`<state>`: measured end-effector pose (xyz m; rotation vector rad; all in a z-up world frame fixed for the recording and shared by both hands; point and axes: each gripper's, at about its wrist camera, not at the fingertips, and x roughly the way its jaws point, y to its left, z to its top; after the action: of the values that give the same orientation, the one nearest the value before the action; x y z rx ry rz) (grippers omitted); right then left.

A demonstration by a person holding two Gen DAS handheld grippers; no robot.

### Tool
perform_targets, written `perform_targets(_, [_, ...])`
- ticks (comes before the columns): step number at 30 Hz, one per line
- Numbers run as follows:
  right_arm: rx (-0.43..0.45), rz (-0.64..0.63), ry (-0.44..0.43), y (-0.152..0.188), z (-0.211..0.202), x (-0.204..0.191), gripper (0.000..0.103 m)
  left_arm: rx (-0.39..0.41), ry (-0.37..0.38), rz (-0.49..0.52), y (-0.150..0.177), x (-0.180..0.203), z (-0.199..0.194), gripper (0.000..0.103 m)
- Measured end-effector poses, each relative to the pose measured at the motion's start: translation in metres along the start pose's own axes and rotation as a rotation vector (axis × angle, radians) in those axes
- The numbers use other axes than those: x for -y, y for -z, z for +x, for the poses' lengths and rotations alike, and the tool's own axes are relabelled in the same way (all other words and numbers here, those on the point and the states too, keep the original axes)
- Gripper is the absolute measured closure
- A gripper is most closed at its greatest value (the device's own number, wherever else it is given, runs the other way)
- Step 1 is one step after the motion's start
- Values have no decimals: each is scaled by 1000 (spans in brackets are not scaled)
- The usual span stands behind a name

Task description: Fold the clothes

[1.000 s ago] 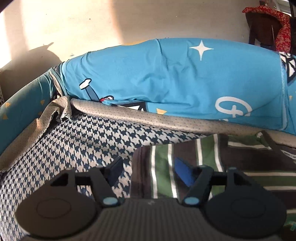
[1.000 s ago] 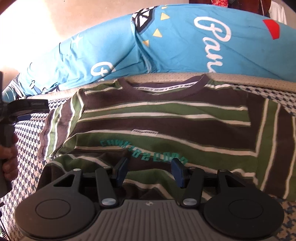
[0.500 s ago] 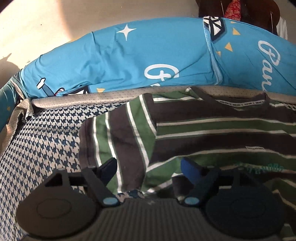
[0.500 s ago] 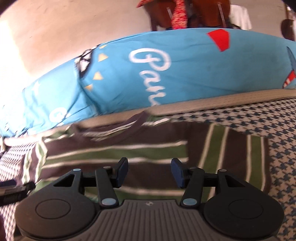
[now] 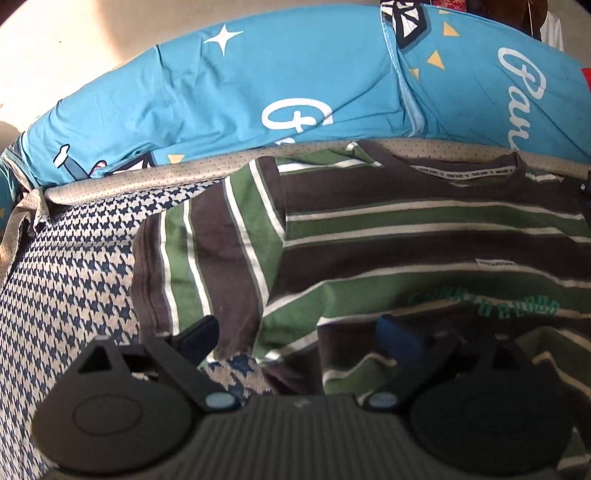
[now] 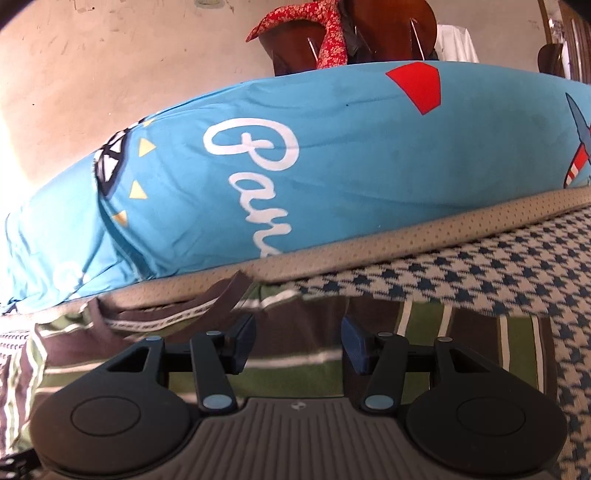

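Houndstooth bedding [image 5: 74,266] covers the bed where we work, with one striped t-shirt [image 5: 406,236] lying flat on it, collar toward two blue pillows [image 5: 229,96]. Since a second ago our left gripper [image 5: 295,339] has swung over the shirt's sleeve edge and its jaws have just been opening, now wide apart with fabric beneath. Our right gripper [image 6: 298,343] has slid toward the other shoulder, jaws half apart, gripping nothing. One chair [image 6: 369,26] with red cloth [image 6: 325,33] stands behind.
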<state>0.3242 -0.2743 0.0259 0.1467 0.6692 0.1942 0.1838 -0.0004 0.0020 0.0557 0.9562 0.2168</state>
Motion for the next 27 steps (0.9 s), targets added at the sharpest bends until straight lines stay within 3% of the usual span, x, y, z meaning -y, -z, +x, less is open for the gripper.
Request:
perform_targets(8, [-6,-71,25,1,23,3,55,-60,12,-19,3,2,12,4])
perform_targets(10, [-2,-131,94,1,26,-1,87,-62,5,-10,4,3,13,4])
perform_targets(15, [34,-107,93,-1,26,9,98,-63,-2,2,5,6,13,3])
perform_targets(19, [91,-73,144,-8,22,12,99,-67,0,6,5,6,13,1])
perform_targets(25, [47,-58,178,-8,33,14,100,-76,7,24,6,8,12,1])
perform_targets(27, [42,-32,168,-15,26,12,95,-72,8,27,6,8,11,1])
